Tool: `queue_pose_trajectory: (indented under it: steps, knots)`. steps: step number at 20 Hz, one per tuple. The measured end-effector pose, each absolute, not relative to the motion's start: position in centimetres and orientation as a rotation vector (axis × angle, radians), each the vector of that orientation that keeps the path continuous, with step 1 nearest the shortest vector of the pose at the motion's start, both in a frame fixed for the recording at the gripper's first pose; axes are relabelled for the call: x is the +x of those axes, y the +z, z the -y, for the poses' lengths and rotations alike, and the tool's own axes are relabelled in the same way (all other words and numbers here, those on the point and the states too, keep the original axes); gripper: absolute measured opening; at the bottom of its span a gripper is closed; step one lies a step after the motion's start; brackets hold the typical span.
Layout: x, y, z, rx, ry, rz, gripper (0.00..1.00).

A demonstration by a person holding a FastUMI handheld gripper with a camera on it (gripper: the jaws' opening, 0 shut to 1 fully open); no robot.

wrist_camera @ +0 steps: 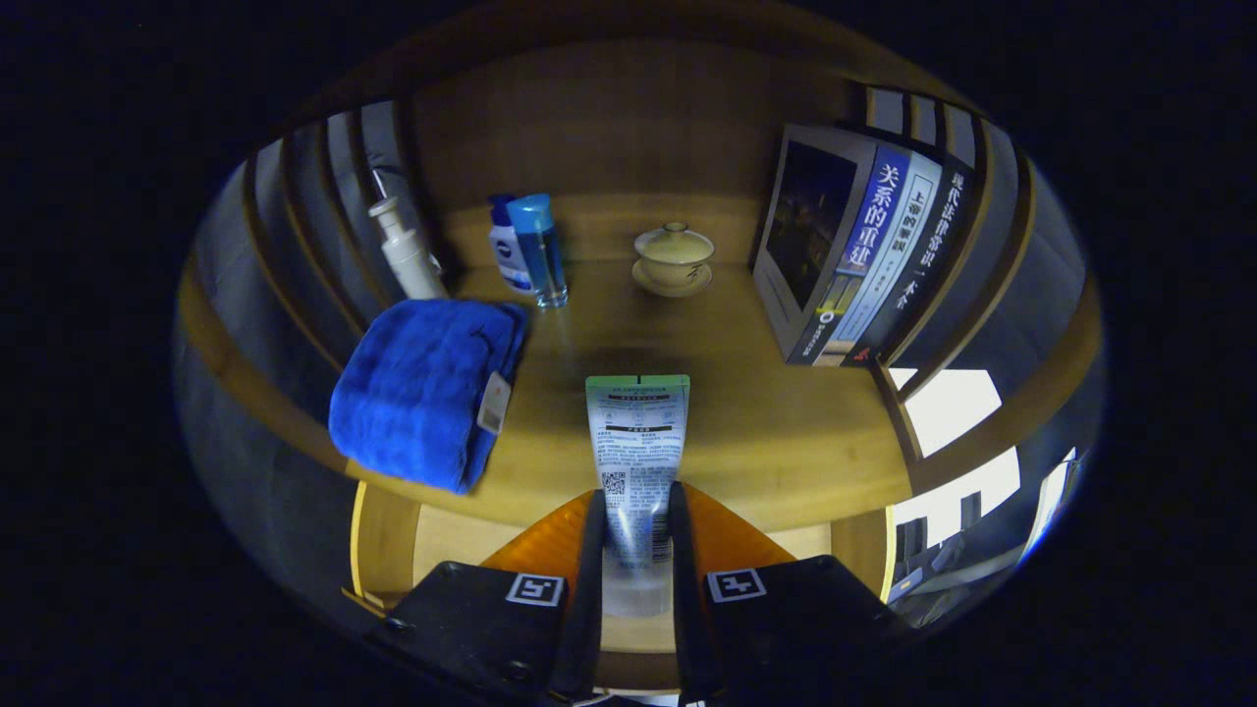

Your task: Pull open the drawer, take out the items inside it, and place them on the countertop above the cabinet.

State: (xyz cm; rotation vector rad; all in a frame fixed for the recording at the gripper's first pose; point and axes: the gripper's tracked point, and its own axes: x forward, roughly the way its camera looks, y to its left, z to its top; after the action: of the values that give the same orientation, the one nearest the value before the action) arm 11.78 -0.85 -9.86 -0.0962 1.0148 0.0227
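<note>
The gripper (635, 550) is clamping one squeeze tube (636, 462), both fingers pressing on its lower body. The tube is pointing forward, its flat crimped end reaching out over the wooden countertop (766, 432); its cap end is lying hidden low between the fingers. Beneath the tube, the open drawer (432, 535) is showing a pale inner floor, partly covered by the gripper, so its contents are hard to make out.

Left of the tube, one folded blue towel (422, 388) is overhanging the countertop's front edge, a tag hanging off its side. Beyond the towel, three bottles are standing together: one white pump bottle (405, 250), one white bottle with a blue label (507, 257) and one clear blue bottle (540, 250) half covering it. Straight beyond the tube, one lidded cup on a saucer (674, 257) is sitting. Right of the tube, a row of about four books (869, 255) is leaning.
</note>
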Motion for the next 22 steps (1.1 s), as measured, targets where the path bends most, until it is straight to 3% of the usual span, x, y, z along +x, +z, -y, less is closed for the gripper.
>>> queue_pose_trajectory:
  steps: [9, 22]
  knots:
    - [19.5, -13.6, 1.2, -0.109, -0.047, -0.973, 0.4]
    - [19.6, -13.1, -0.3, -0.132, -0.039, -0.894, 0.97]
